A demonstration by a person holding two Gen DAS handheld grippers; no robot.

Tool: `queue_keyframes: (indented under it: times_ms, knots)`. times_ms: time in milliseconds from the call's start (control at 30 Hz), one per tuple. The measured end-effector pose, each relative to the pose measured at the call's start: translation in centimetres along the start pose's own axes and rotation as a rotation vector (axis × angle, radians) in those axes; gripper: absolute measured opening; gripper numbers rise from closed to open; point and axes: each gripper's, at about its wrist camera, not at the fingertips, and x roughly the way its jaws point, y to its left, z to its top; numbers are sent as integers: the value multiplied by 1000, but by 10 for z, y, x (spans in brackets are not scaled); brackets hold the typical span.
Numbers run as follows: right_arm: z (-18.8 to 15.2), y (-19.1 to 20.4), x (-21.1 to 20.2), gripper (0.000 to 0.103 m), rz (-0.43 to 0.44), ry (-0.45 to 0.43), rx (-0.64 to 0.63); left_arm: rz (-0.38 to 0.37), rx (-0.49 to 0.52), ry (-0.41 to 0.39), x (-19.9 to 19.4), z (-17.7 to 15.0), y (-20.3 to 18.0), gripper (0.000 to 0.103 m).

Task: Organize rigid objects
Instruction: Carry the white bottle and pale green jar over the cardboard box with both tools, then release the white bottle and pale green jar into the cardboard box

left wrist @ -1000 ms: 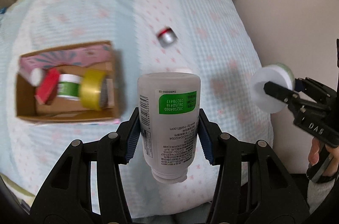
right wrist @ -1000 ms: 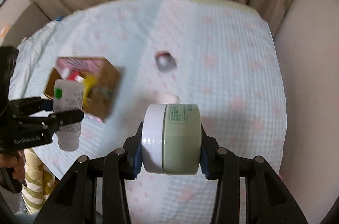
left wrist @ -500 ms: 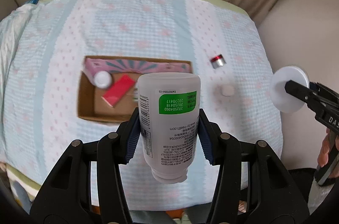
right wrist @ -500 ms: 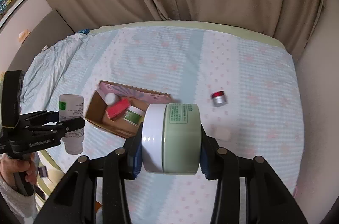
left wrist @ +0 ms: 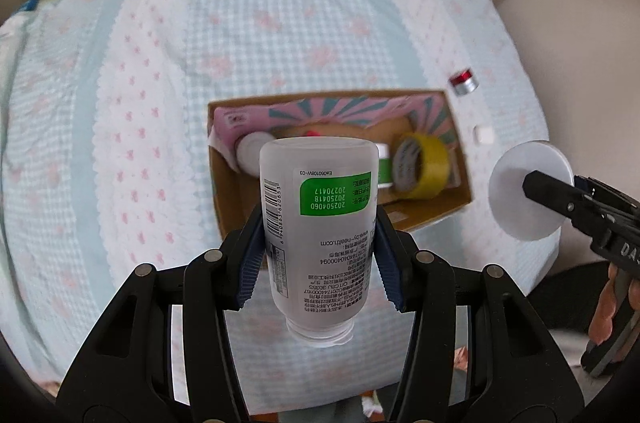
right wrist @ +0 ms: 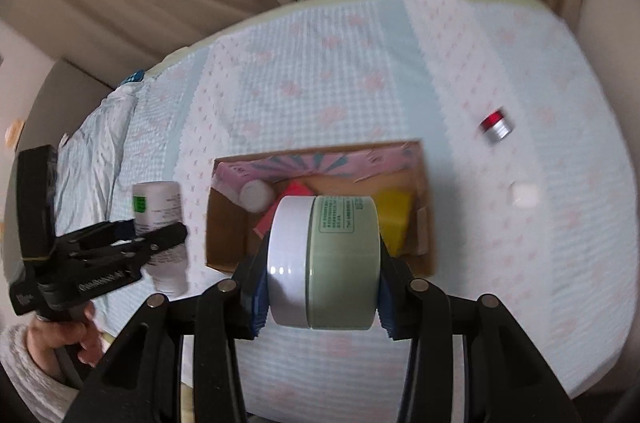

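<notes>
While the left jaws clamp a bottle (left wrist: 318, 219) and the right jaws clamp a jar (right wrist: 324, 259), both hang before the box (left wrist: 424, 219) on the bed; next, lowering each inside

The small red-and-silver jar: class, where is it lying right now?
The small red-and-silver jar lies on the checked bedspread, right of the cardboard box, beyond a small white square piece.

Beyond the fingertips of the left gripper (left wrist: 318, 255), past the bottle (left wrist: 318, 223) between them, a cardboard box (left wrist: 428, 219) sits on the bed (left wrist: 160, 103). In the box, a tape roll (left wrist: 420, 167) lies right of the fingers, a small white cap (left wrist: 250, 153) left. Outside it (further right) lie a small jar (left wrist: 464, 83) and a small square piece (left wrist: 483, 134).
</notes>
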Motion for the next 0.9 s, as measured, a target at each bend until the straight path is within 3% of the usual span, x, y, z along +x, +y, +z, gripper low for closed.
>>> queue_keyframes:
  times_ms: [167,433,600,733,767,800,833,867,900]
  knots:
    - [-4,11,48,40,12,58,42,-21,1,65,38,9,21,47]
    - [-6,13,113,40,21,128,97,5,52,128,82,18,31,47]
    - [-9,17,134,40,16,155,41,18,109,164,99,26,29,47]
    - [-6,5,144,40,120,162,81,36,154,165,106,33,24,47]
    - [-5,1,147,41,155,174,105,22,166,167,107,34,23,51]
    - [-5,-5,148,47,198,180,142,7,175,172,106,34,21,73]
    - [-4,-9,147,60,219,176,168,25,181,166,104,34,20,89]
    - [-4,-16,144,70,228,160,196,54,191,149,101,34,20,97]
    - [-3,-23,139,91,231,134,222,45,196,139,98,33,21,103]
